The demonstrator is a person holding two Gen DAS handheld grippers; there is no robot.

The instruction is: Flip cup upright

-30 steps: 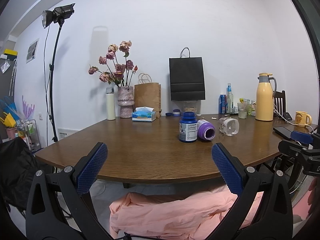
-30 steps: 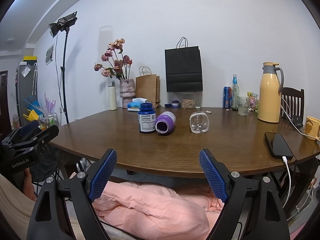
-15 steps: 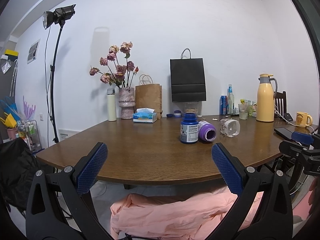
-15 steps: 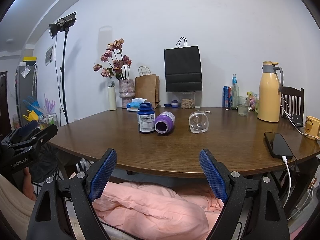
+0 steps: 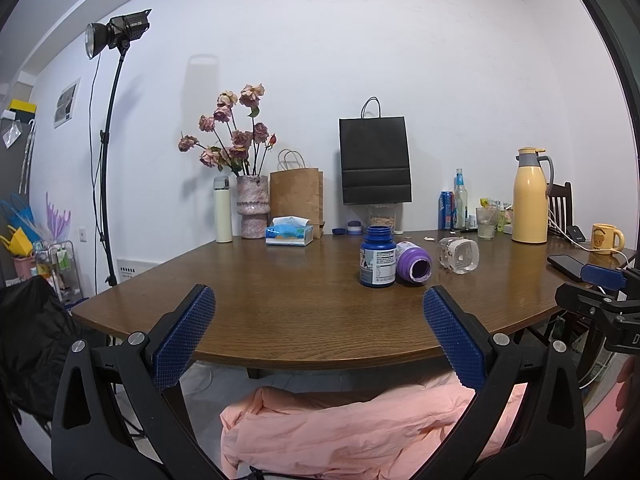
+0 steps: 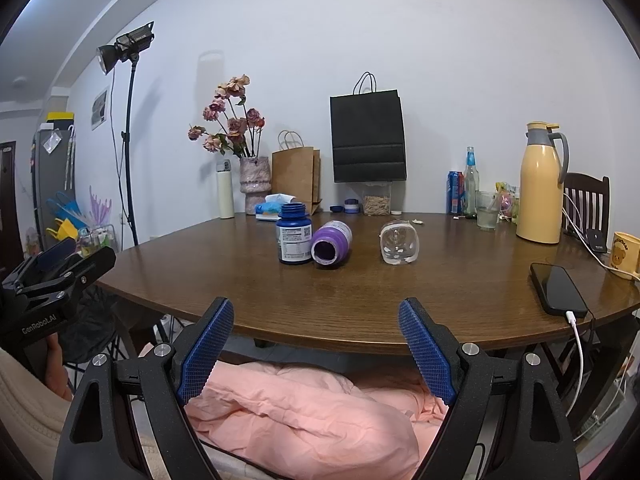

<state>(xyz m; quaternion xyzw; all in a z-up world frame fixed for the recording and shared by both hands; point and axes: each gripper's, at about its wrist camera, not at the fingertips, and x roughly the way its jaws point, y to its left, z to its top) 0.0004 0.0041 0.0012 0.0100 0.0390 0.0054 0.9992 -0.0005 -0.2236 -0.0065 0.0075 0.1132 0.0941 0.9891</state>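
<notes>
A clear glass cup (image 5: 458, 255) lies on its side on the brown table (image 5: 280, 304), right of a purple bottle (image 5: 414, 261) lying on its side and an upright blue bottle (image 5: 377, 257). It also shows in the right wrist view (image 6: 399, 242), with the purple bottle (image 6: 332, 243) and blue bottle (image 6: 295, 234). My left gripper (image 5: 318, 332) is open and empty, held before the table's front edge. My right gripper (image 6: 316, 342) is open and empty, also short of the table edge. Both are well apart from the cup.
A black phone (image 6: 558, 289) on a cable lies at the right edge. A yellow jug (image 6: 540, 189), a yellow mug (image 6: 624, 255), bottles, paper bags (image 6: 367, 136), a tissue box (image 5: 289, 232) and a flower vase (image 6: 254, 179) stand at the back. Pink cloth (image 6: 304, 412) lies below.
Both grippers stay open. The left view has shifted slightly, the table objects sitting a little lower and to the right; the right view is almost unchanged.
</notes>
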